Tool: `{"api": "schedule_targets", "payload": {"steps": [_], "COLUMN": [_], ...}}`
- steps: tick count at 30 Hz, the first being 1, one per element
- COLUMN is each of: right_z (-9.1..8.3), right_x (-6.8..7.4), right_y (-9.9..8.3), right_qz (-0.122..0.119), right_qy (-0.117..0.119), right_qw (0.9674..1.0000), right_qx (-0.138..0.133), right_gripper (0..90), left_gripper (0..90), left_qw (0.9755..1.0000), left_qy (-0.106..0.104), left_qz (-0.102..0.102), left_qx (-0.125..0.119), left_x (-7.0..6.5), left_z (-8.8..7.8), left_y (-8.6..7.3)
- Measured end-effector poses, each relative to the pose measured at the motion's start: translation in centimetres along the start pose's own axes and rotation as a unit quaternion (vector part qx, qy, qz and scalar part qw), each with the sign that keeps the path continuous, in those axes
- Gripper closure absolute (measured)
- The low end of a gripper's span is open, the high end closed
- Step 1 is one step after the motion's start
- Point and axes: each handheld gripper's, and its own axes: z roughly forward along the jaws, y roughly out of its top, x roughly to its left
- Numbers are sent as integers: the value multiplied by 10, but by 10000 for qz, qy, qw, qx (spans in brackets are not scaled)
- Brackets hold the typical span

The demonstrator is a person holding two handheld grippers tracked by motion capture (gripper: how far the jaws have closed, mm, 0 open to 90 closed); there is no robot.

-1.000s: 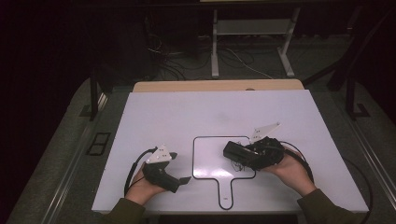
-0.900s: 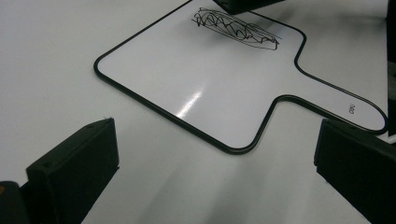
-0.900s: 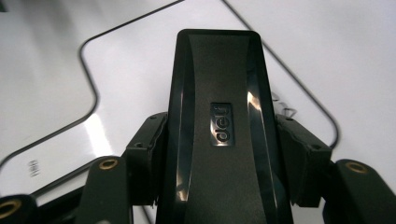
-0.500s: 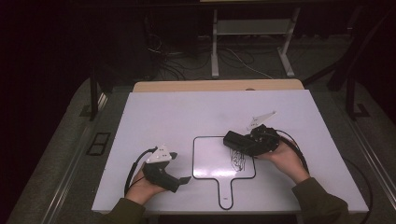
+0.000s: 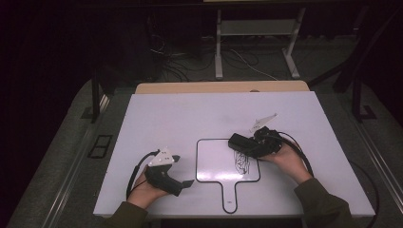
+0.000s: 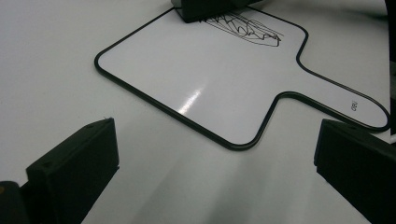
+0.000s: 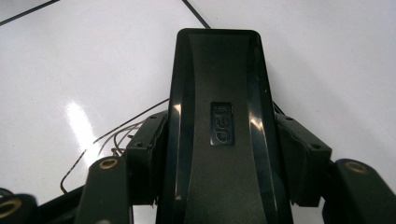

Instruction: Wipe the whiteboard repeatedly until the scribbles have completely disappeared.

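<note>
Looks like scribble-wiping time. The right gripper [image 5: 243,144] has its jaws clamped on a black whiteboard eraser [image 7: 219,135], sitting on the paddle-shaped whiteboard [image 5: 216,159] right at the top edge of the scribble [image 5: 242,163]. The left gripper [image 5: 183,183] rests on the table [image 5: 190,114] beside the board, jaws wide, empty. I'd keep the eraser flat, press evenly, and maybe pin the board's handle [image 5: 229,197] so it doesn't slide.
</note>
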Motion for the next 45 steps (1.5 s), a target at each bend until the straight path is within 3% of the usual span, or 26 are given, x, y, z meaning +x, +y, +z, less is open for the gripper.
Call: {"api": "schedule_targets", "payload": {"steps": [19,35,45], "right_z": [6,3,2], "right_x": [7,34,59], "right_y": [-1,-5,-6], "right_qz": [-146,-550,-963], "right_qy": [-18,196,362], "right_qw": [9996,9976,9936], "right_qx": [233,366,457], "right_gripper": [386,387,386], "left_gripper": [0,0,0], "left_qw": [10000,10000,10000], "left_qy": [-13,-18,-22], "left_qz": [2,11,10], "left_qx": [13,26,22], "left_x": [-1,-1,-1], "left_z": [1,1,1], "left_y": [0,0,0]}}
